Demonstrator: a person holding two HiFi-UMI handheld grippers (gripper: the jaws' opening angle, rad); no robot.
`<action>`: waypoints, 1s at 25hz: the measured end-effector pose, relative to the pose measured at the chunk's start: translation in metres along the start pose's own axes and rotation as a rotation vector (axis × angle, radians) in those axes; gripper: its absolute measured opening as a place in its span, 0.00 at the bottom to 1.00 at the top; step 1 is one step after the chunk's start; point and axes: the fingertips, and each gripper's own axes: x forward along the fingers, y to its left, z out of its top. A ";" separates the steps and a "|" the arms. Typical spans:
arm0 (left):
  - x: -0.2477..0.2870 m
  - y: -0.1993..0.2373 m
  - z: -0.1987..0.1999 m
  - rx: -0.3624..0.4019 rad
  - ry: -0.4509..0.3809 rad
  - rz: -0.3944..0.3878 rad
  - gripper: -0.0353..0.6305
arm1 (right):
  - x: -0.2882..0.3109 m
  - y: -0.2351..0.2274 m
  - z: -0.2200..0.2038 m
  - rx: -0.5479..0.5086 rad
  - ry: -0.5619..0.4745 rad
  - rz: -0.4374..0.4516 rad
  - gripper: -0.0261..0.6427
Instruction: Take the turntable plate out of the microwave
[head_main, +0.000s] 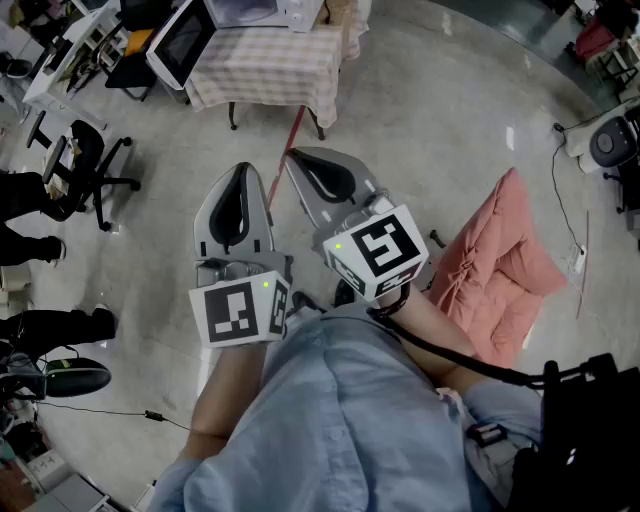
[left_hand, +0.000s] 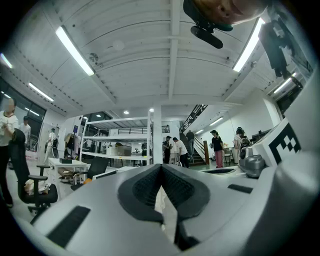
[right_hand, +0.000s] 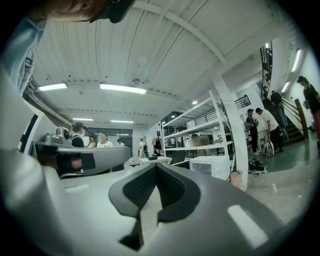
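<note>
Well, at the far left of the head view a black office chair (head_main: 85, 165) stands on the grey floor (head_main: 450, 130), well apart from the person.

Next comes the left claw (head_main: 240, 185). It is held level in front of the body, w/ its marker cube (head_main: 240, 312) on the side nearest to the blue shirt (head_main: 340, 420). In the left gripper view its two jaws meet at the tips. The dark pads (left_hand: 142, 190) have nothing btw them, so this claw is closed and empty.

Higher in the head view, far ahead, is a surface (head_main: 265, 60) under a checked cloth. On it stands a white microwave (head_main: 265, 10), and its door (head_main: 180, 40) seems swung open to the left. The inside is not visible from here, so the turntable plate cannot be made out. Both claws are well apart from the microwave. A thin red stick (head_main: 292, 135) shows near the legs of the surface.

The right claw (head_main: 310, 170) is just beside the left one, also level, and its front end leans a bit toward the left claw. Its marker cube (head_main: 380, 250) sits above the person's wrist. In the right gripper view the jaws are together, pads (right_hand: 142, 190) touching at the front, no thing btw them: closed and empty.

At the right a pink cushion (head_main: 500, 260) lies on the floor, near the person's right arm. A black cable (head_main: 460, 362) runs from the right claw across that arm.
</note>
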 end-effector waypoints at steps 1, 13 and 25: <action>0.000 -0.001 -0.001 0.000 0.000 0.000 0.06 | 0.000 -0.001 0.000 0.001 -0.002 0.000 0.04; 0.016 -0.016 -0.011 0.003 0.025 -0.005 0.06 | -0.006 -0.021 -0.006 0.014 -0.001 0.002 0.04; 0.032 -0.045 -0.024 0.012 0.066 -0.037 0.06 | -0.013 -0.045 -0.020 0.116 0.008 0.026 0.04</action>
